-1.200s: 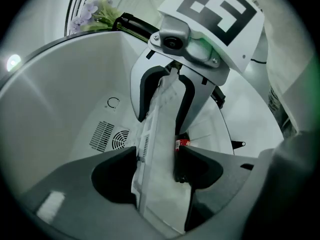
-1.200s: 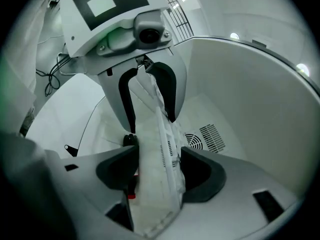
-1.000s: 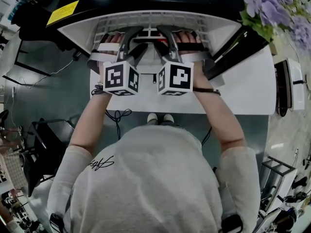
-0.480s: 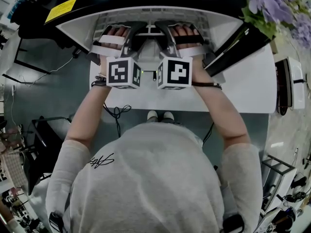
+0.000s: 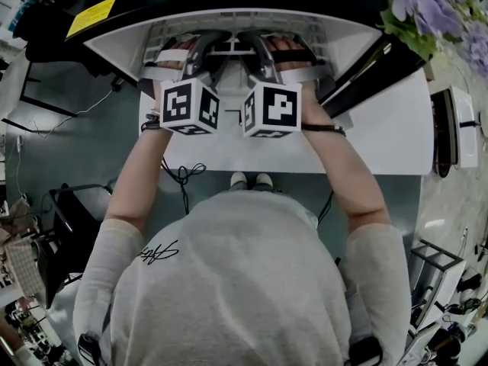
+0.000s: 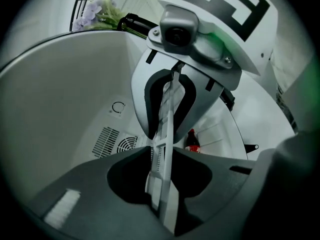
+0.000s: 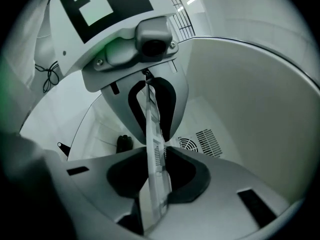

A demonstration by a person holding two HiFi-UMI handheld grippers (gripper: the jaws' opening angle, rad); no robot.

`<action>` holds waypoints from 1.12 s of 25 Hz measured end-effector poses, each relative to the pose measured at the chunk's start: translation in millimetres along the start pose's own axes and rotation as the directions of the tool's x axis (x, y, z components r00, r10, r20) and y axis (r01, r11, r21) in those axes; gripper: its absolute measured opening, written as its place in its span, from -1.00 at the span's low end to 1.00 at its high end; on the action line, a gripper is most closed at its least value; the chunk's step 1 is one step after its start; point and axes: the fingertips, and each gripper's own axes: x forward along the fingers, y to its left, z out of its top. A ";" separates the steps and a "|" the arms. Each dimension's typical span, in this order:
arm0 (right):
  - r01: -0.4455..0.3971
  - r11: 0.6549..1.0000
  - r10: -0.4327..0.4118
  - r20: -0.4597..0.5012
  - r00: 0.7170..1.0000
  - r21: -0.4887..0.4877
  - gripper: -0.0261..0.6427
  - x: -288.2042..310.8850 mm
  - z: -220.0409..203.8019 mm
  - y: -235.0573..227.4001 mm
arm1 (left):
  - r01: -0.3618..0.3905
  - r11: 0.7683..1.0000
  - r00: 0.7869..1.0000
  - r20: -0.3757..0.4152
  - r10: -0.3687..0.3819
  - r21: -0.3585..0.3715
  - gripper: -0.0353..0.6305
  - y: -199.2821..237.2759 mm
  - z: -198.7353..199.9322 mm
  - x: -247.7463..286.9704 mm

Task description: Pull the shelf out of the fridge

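**White surface** carrying an open, black-topped fridge with a white lining. Within the cavity a white slatted shelf is seated, not yet drawn out, and its front edge is held by both tongs.

**Risks, as judged.**
- If the shelf binds, the whole fridge may be dragged forward across the surface, since nothing is seen to brace it.
- The shelf may be skewed and jammed against the side walls if one side is drawn faster than the other.
- The shelf may drop at the front once its supports are cleared.
- The left tongs and the right tongs have just been closed on the thin edge, which is clamped between the jaws of each. So narrow a hold may be lost under a sharp pull.

**Orientation.** The shelf is taken to lie flat. Its long axis runs side to side across the opening, and its front edge is turned toward the person. The two holds are placed close together near the middle of that edge, so little resistance to twisting is offered.
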 end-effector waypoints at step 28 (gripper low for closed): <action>-0.027 0.992 0.030 -0.019 0.999 0.122 -0.66 -6.2 0.8 4.1 | 0.052 0.998 0.999 0.016 -0.051 -0.047 -0.63 -5.1 3.6 -8.0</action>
